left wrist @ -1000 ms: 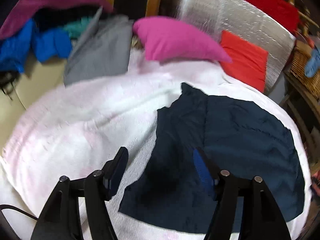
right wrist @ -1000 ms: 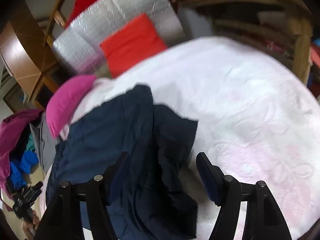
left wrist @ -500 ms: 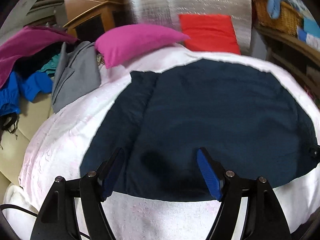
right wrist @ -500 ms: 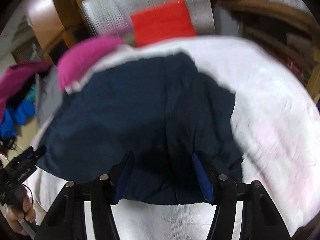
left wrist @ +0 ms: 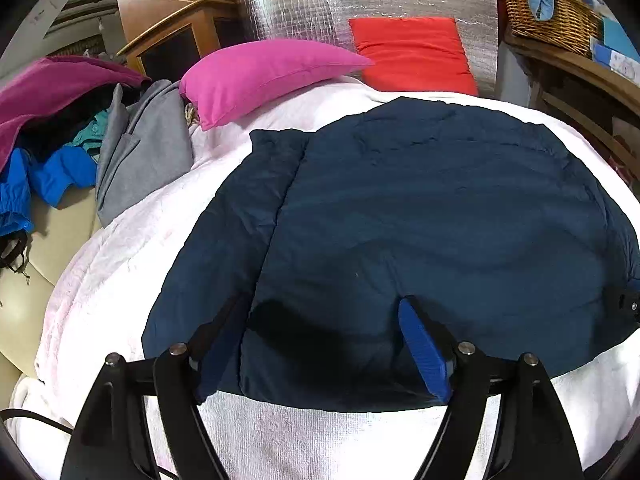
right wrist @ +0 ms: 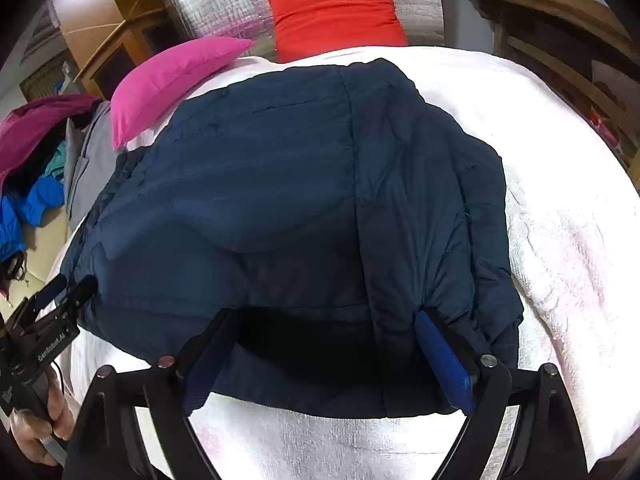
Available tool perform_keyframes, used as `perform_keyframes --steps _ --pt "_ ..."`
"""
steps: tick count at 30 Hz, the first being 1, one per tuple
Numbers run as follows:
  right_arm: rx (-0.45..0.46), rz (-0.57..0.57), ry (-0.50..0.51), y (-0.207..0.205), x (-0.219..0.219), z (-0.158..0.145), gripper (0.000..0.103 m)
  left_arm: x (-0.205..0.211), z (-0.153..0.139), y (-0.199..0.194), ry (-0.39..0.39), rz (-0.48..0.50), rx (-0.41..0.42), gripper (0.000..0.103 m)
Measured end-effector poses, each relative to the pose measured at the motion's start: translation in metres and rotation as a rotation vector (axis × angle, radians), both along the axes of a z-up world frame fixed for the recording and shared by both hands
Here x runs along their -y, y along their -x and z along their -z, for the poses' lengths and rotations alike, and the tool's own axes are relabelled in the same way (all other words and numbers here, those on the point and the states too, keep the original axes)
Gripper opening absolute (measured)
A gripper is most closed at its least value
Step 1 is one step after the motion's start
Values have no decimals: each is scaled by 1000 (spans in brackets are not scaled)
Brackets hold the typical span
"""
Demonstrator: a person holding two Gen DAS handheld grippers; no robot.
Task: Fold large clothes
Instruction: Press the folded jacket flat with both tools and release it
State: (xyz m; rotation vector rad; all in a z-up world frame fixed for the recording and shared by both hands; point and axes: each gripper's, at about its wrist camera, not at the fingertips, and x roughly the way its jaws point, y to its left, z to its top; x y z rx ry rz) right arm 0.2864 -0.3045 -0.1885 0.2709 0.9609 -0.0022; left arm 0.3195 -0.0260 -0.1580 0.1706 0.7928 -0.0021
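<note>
**Navy jacket laid flat on bed, both grippers over its near hem**

Bed (left wrist: 120, 264), white fleecy cover, serves as the folding surface; its bare spread leaves room on every side of the garment.

- Jacket (left wrist: 420, 208): navy, padded, spread flat at the middle of the bed, near hem toward the cameras. Left sleeve lies tucked along the body; on the right the cloth is bunched and rumpled, so that side likely needs smoothing before a fold.
- Left gripper (left wrist: 324, 344): fingers spread wide over the near hem toward its left corner, nothing pinched; the hem lies between them, untouched as far as can be seen. Its jaws have just been opening.
- Right gripper (right wrist: 326, 354): fingers wide apart over the hem toward its right corner, holding nothing; jaws also just opened. One gripper toward each corner suits lifting the hem evenly.
- Pink pillow (left wrist: 264, 76) and red cushion (left wrist: 412, 52): at the far end, clear of the jacket.
- Clothes pile (left wrist: 60, 140): left of the bed, grey, blue and magenta pieces, apparently waiting their turn.
- Basket (left wrist: 548, 12): far right, on a shelf.
</note>
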Motion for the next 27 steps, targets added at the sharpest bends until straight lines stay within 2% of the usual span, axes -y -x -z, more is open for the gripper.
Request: perform_keyframes --steps 5,9,13,16,17,18,20,22,24,27 --pt "43 44 -14 -1 -2 4 100 -5 2 -3 37 -10 -19 84" --pt "56 55 39 0 -13 2 102 -5 -3 0 36 -13 -9 84" --pt "120 70 9 9 -14 -15 99 -13 -16 2 20 -44 38 84" --pt "208 82 33 20 -18 -31 93 -32 -29 2 10 -120 103 84" --pt "222 86 47 23 -19 -34 83 -38 -30 -1 -3 -151 106 84" --pt "227 90 73 22 -23 -34 65 -45 -28 -4 -8 -178 96 84" --pt "177 87 105 17 -26 -27 40 -58 -22 -12 0 -218 54 84" --pt "109 89 105 8 -24 -15 39 -68 -6 -24 -11 -258 -27 84" --pt "64 77 93 3 -20 -7 39 -71 8 -31 2 -253 -79 84" --pt "66 71 90 3 -19 -7 39 -69 9 -33 11 -256 -74 84"
